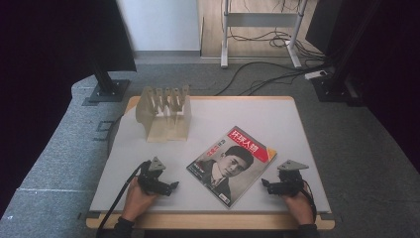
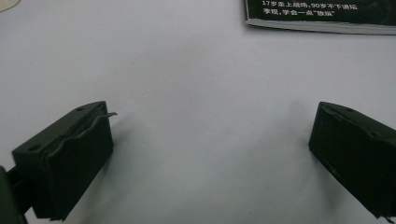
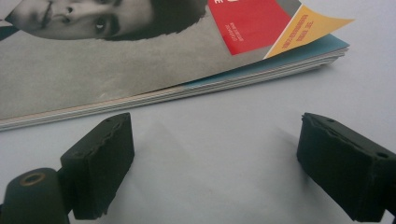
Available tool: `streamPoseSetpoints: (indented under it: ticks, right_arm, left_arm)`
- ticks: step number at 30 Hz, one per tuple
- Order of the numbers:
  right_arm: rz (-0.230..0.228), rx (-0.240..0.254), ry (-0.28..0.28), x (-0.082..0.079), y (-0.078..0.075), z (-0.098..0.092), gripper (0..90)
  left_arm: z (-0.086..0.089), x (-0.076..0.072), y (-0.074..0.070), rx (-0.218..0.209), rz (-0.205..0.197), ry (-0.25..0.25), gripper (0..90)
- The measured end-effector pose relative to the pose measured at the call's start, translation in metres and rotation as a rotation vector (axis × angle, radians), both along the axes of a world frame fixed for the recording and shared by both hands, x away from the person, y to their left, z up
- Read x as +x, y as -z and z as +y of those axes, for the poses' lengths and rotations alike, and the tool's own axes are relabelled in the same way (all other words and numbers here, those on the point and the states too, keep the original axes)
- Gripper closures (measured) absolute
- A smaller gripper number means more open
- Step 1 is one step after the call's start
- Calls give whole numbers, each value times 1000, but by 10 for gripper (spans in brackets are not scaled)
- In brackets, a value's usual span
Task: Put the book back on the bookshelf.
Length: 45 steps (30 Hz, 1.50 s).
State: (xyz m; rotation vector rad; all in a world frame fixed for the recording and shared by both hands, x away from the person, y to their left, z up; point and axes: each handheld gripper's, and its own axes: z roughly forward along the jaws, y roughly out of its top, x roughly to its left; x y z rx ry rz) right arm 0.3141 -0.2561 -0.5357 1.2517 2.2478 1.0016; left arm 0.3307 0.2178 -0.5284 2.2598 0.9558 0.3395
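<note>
1. Flat on the table (image 1: pixel 277 119) lies a magazine (image 1: pixel 232 163), turned at an angle, cover up, between the two grippers
2. Left gripper (image 1: pixel 171 187) rests low near the front edge, just left of the magazine; its jaws stand spread with bare table between them
3. Right gripper (image 1: pixel 266 187) sits just right of the magazine, jaws spread wide, nothing between them
4. Its view shows the page edges (image 3: pixel 224 81) close ahead, the top corner (image 3: pixel 303 28) seemingly curled up, though that is hard to judge
5. A rack (image 1: pixel 165 114) stands well apart at the back left
</note>
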Motion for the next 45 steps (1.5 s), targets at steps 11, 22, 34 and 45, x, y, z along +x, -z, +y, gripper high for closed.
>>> streamPoseSetpoints:
  ticks: [11, 22, 34, 45]
  right_arm:
    - [1, 2, 0, 0, 0, 0, 102]
    - [12, 10, 1, 1, -1, 1, 61]
    - [-2, 17, 2, 8, -7, -1, 46]
    - [-24, 3, -4, 15, -16, 4, 45]
  left_arm:
    - [0, 0, 0, 2, -3, -1, 0]
    - [0, 0, -1, 4, 3, 2, 0]
    - [-14, 8, -9, -9, 6, 54, 0]
    - [-32, 26, -26, -26, 2, 105, 2]
